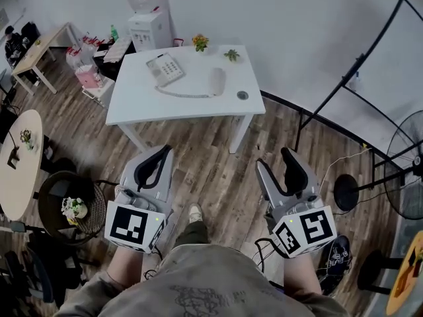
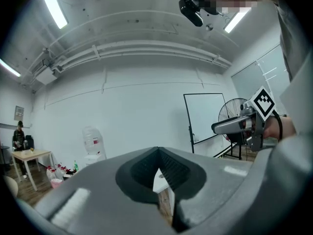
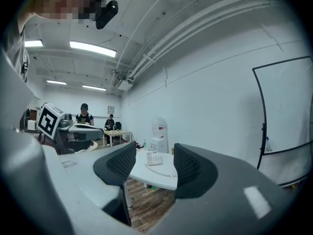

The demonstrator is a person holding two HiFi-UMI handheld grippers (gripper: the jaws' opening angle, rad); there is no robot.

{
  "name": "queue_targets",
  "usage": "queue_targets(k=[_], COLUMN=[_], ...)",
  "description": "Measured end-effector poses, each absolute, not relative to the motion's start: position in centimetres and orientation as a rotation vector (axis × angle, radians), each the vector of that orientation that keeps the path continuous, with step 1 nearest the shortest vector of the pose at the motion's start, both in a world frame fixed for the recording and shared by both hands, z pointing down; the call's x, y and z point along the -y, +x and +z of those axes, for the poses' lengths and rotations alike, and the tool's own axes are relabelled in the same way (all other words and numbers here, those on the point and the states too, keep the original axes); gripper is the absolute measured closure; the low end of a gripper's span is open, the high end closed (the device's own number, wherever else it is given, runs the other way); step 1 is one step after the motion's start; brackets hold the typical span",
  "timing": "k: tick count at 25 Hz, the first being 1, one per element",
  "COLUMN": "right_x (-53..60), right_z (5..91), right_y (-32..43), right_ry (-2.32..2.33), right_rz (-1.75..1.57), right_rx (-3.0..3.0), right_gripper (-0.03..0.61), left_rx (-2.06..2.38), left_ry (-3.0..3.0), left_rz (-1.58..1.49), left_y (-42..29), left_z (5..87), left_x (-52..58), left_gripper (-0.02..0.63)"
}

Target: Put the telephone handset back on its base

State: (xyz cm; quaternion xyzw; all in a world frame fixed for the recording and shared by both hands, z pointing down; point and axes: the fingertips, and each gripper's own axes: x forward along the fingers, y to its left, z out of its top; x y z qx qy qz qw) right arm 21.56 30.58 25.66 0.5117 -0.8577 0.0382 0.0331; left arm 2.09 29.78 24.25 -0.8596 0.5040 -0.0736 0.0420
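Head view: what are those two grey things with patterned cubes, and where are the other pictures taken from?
A person holds a two-jaw gripper, cube included, in each hand. The head view looks down from their head: left gripper, right gripper. The other two pictures come from cameras riding on each gripper, looking along its jaws. The left's jaws are together, the right's apart; neither holds anything. Ahead, a white table carries the phone base and, beside it, the handset, off the base, joined by a cord.

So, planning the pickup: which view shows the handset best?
Head view: the handset lies off its base on the white table, fully visible. Right gripper view shows the base small and far, handset unclear; left gripper view shows none of it.
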Motion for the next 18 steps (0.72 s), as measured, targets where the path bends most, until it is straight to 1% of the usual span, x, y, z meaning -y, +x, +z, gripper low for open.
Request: queue_targets(k=[10, 18], right_x=[-16.6, -8.9], right_z=[27.2, 30.0], right_y=[16.0, 15.4], right_ry=[1.592, 1.578], right_rz=[0.225, 0.303], right_rx=[2.579, 2.548], right_gripper=[0.310, 0.310], left_rx=[-1.472, -1.475], left_ry=[-2.716, -2.737], left_rz=[-0.256, -0.301], left_y=[-2.0, -2.5], left_z=[25.6, 28.1], left_x=[-15.7, -8.3], left_gripper=[0.614, 0.614])
